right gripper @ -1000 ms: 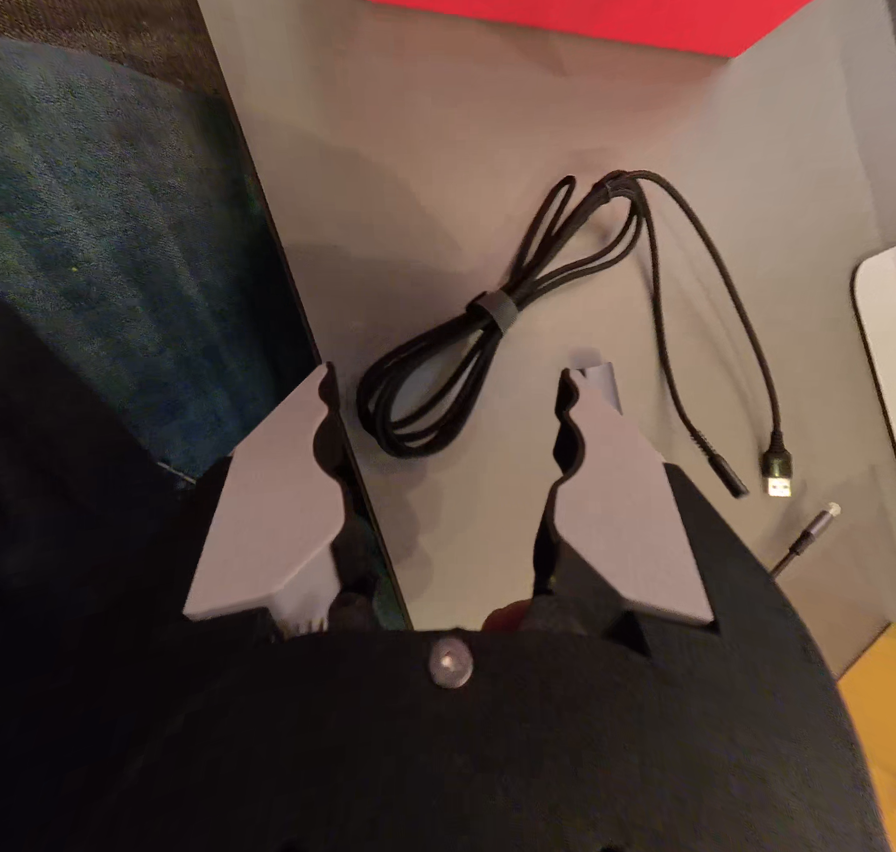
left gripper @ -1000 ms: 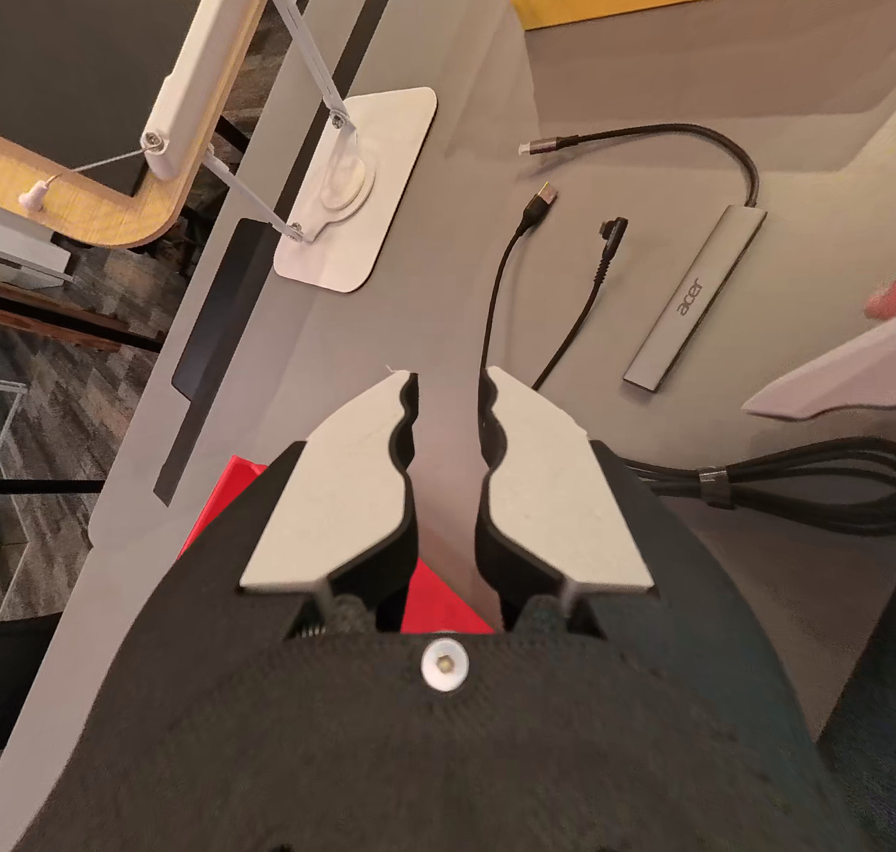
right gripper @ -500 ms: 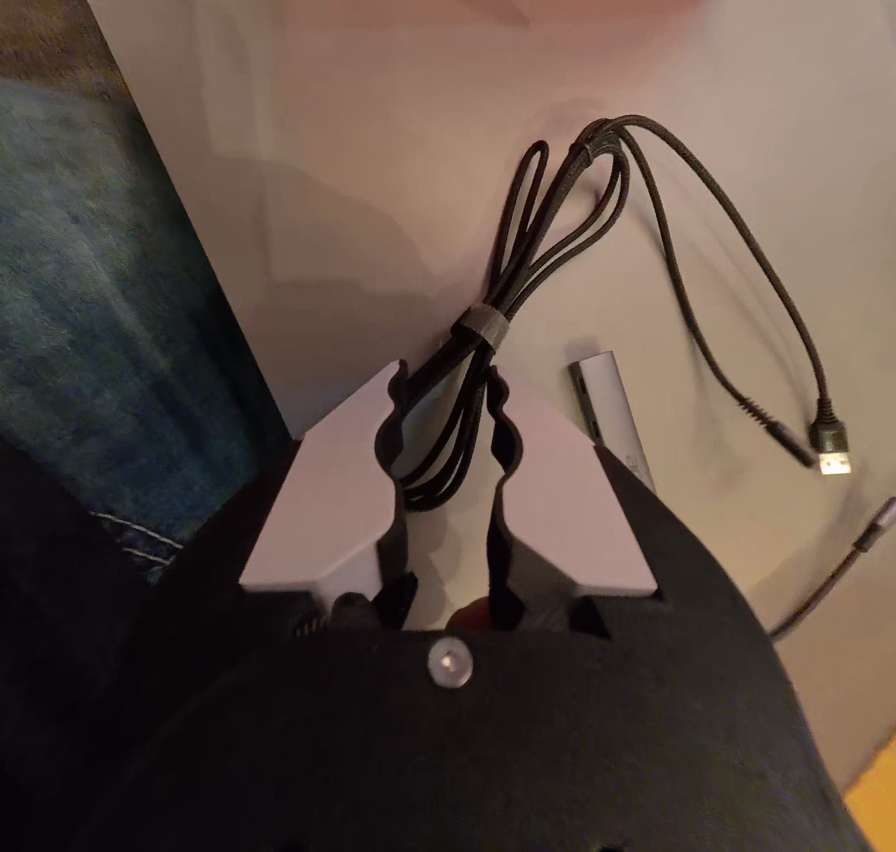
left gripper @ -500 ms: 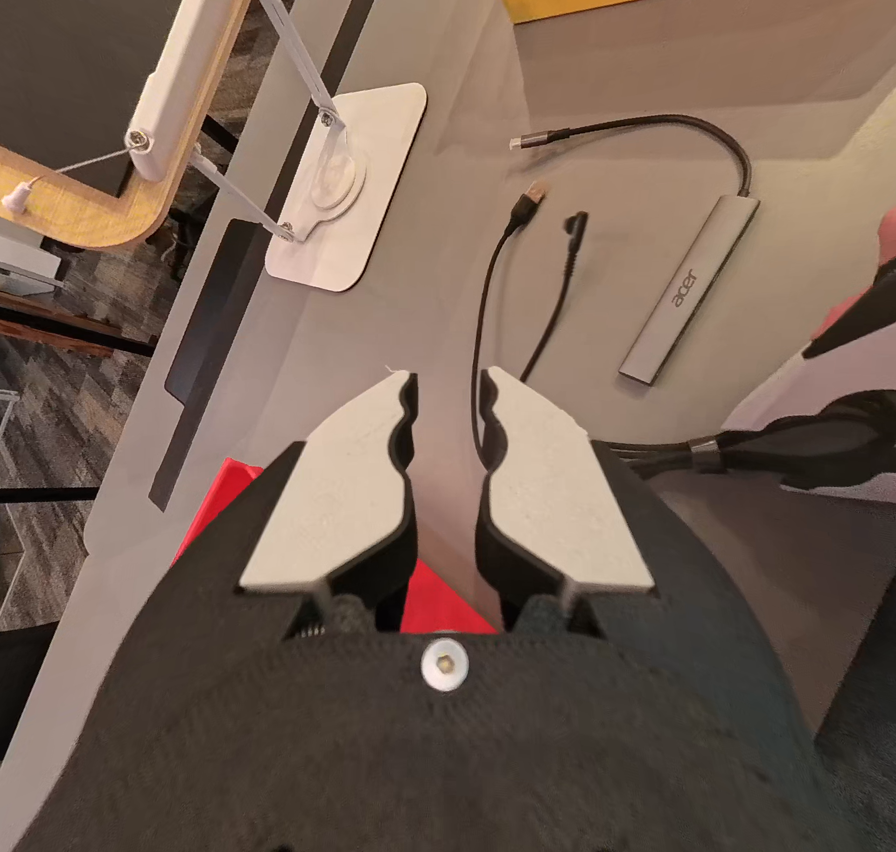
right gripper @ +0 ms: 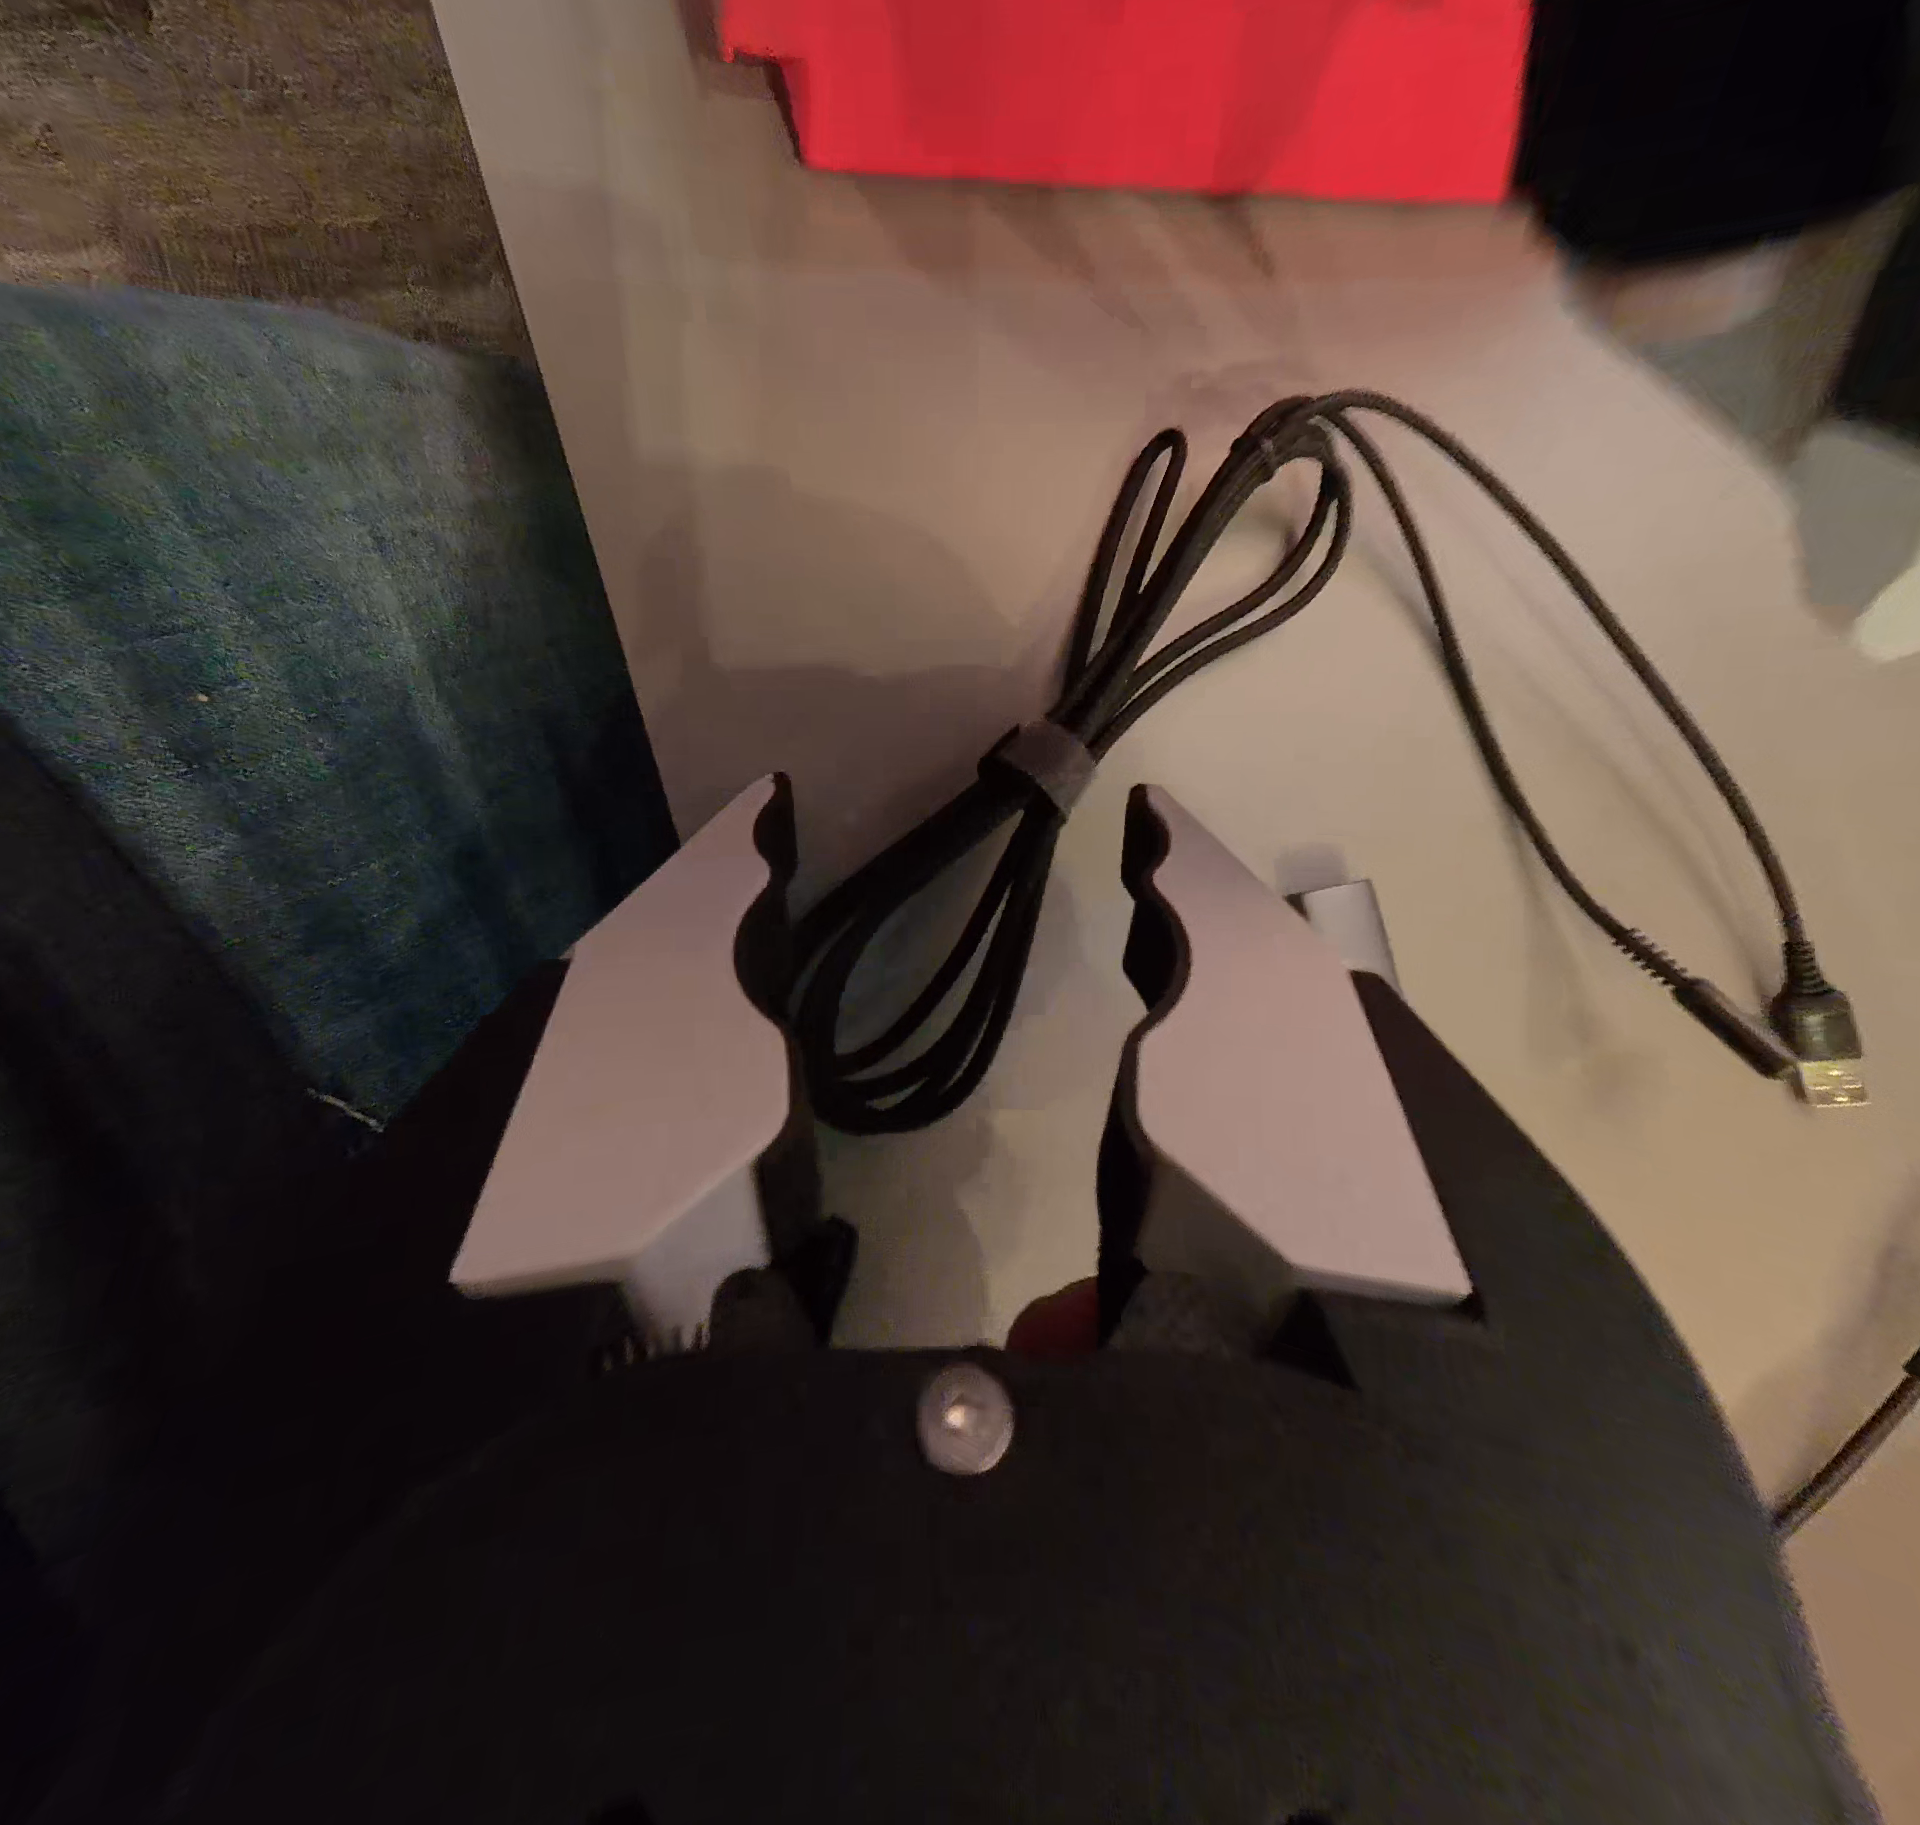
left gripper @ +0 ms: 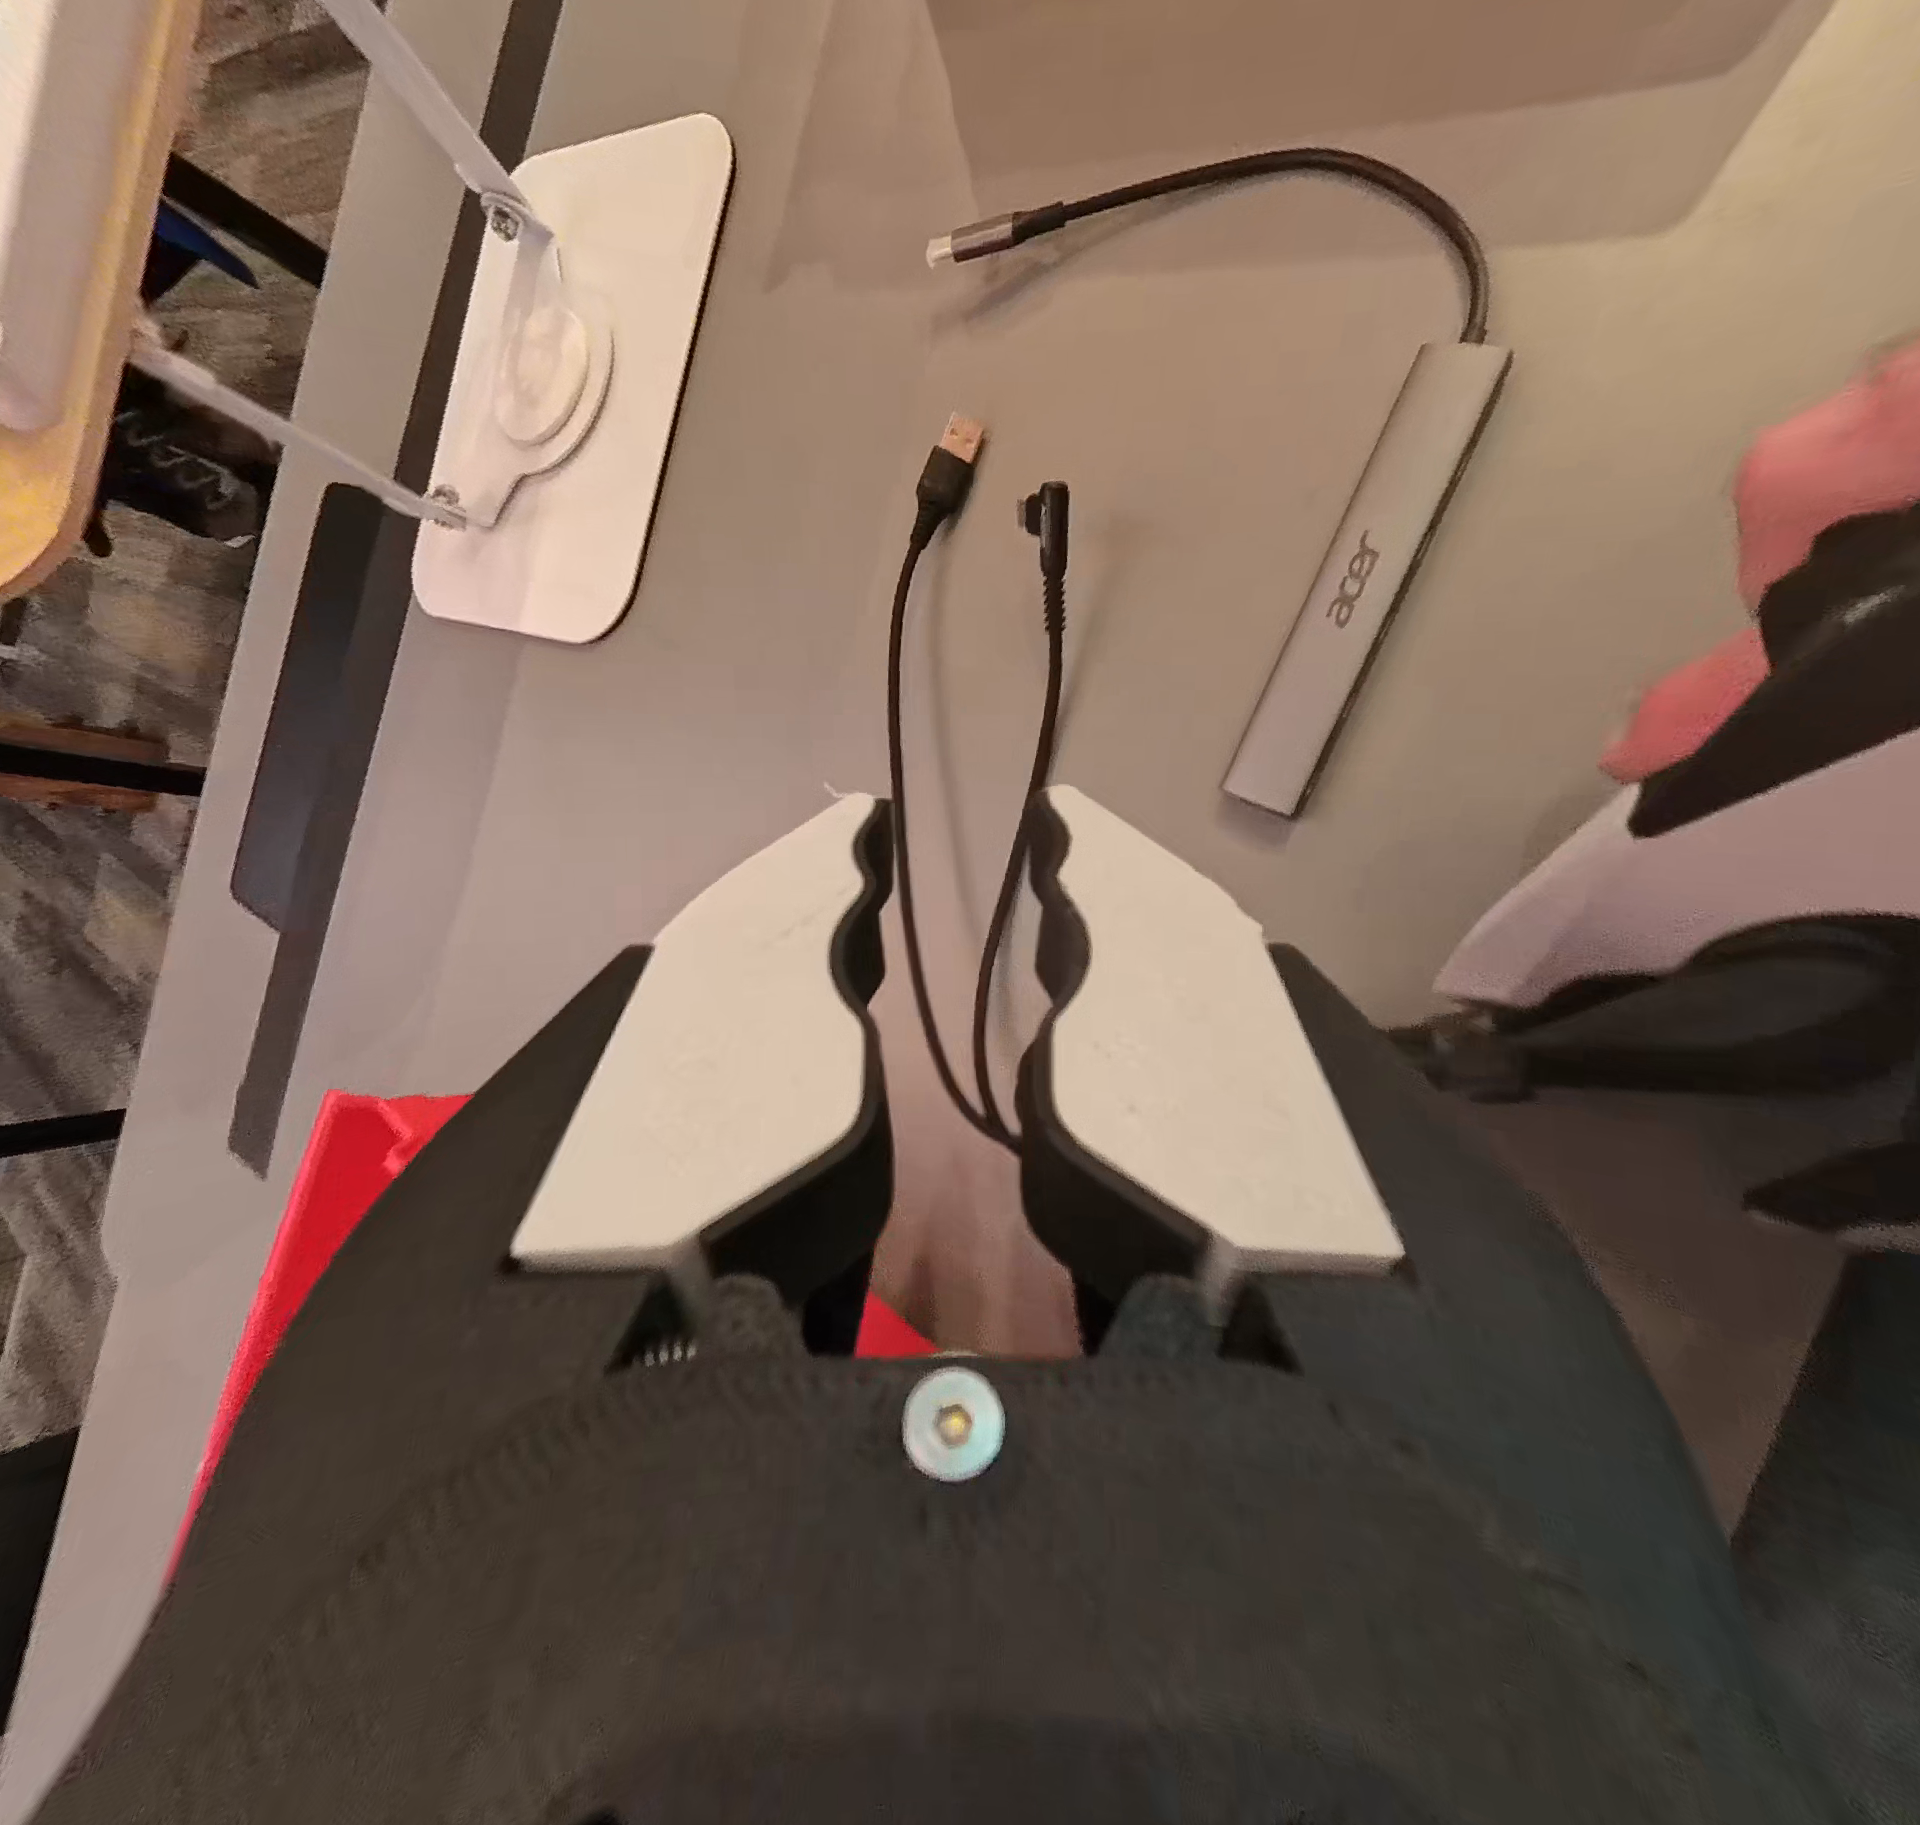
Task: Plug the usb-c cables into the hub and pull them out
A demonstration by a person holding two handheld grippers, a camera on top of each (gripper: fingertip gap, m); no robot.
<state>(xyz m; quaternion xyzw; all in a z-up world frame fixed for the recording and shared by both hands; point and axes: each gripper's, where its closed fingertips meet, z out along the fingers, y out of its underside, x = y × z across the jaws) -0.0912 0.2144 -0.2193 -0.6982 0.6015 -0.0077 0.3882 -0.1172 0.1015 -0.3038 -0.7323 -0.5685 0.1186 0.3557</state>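
The left gripper (left gripper: 961, 819) has its two fingers a little apart, with nothing pinched. Two thin black cable ends run away from between the fingers: a flat USB plug (left gripper: 958, 445) and a bent plug (left gripper: 1044, 508) just beside it. Only the left wrist view shows the whole grey hub (left gripper: 1371, 580), lying to the right of the plugs and not touching them. The hub's own short cable (left gripper: 1247, 191) curls to the far left and ends in a silver plug. A white lamp base (left gripper: 582, 393) stands far left.

The right gripper (right gripper: 956, 804) is wide apart and holds nothing. Only this view shows the black cable bundle (right gripper: 956, 934), tied with a strap (right gripper: 1039, 752), lying between the fingers. A small grey corner of the hub peeks out beside the right finger. A red box (right gripper: 1122, 40) sits at the far side.

Everything lies on a grey table (left gripper: 779, 632). Past its edge is a patterned floor (left gripper: 62, 840).
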